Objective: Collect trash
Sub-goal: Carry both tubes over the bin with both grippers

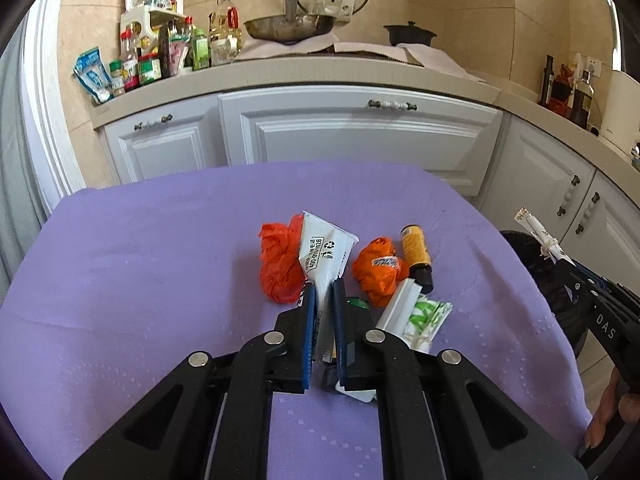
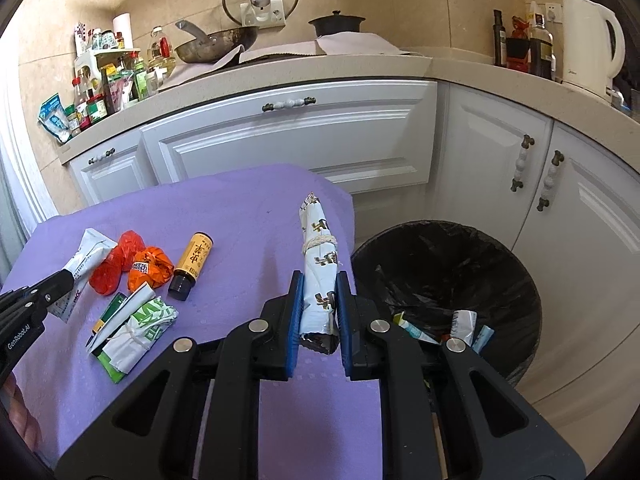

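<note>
My left gripper (image 1: 323, 286) is shut on a white plastic pouch (image 1: 325, 250) with black print, lifted slightly off the purple cloth (image 1: 160, 260). The same pouch (image 2: 86, 254) shows at the left of the right wrist view, in the left gripper (image 2: 66, 276). My right gripper (image 2: 318, 280) is shut on a rolled white wrapper tied with string (image 2: 318, 248), held near the cloth's right edge beside the black-lined trash bin (image 2: 516, 276). On the cloth lie two crumpled orange-red bags (image 1: 280, 268) (image 1: 378, 272), a small amber bottle (image 1: 416, 254) and a green-white wrapper bundle (image 1: 424, 316).
White kitchen cabinets (image 1: 352, 132) and a counter with a wok (image 1: 288, 26), bottles and jars stand behind the table. The trash bin holds several scraps (image 2: 460, 326). A white kettle (image 2: 592, 44) sits on the right counter. A person's fingers (image 1: 608, 420) show at the lower right.
</note>
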Tool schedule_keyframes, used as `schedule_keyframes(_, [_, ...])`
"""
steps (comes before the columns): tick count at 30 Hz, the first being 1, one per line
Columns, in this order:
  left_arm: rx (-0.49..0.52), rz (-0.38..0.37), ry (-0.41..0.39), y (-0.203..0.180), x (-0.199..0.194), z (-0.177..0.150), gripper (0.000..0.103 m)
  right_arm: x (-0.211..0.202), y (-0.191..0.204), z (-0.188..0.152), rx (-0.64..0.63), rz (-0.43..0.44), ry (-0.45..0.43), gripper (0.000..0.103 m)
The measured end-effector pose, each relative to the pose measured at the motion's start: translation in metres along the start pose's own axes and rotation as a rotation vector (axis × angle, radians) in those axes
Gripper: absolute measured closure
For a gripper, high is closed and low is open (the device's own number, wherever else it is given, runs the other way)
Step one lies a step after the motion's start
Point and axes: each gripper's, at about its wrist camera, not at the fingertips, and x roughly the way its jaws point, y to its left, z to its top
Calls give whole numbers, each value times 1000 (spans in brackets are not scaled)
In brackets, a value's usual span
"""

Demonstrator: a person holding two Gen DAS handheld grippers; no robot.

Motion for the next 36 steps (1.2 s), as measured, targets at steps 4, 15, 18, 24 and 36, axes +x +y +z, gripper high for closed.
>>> schedule_keyframes(4, [7,-18,-18,-9,-5,3,93,-10,-8,2,9,-17,-20,87])
schedule_keyframes(15, [71,-138,-53,-70,-10,10,94,-30,-47,3,52,-106,-57,87])
schedule_keyframes(18, [102,-168,-62,-93,-8,10,94,-34,-61,2,69,-134,-63,87])
schedule_keyframes(24, [139,-216,-65,-130,-3,9,94,-36,-86,-3,101,-180,-66,87])
schedule_keyframes(36, [198,-239,-47,-181,15,5,94,-24,-118,-12,135,-218,-49,87])
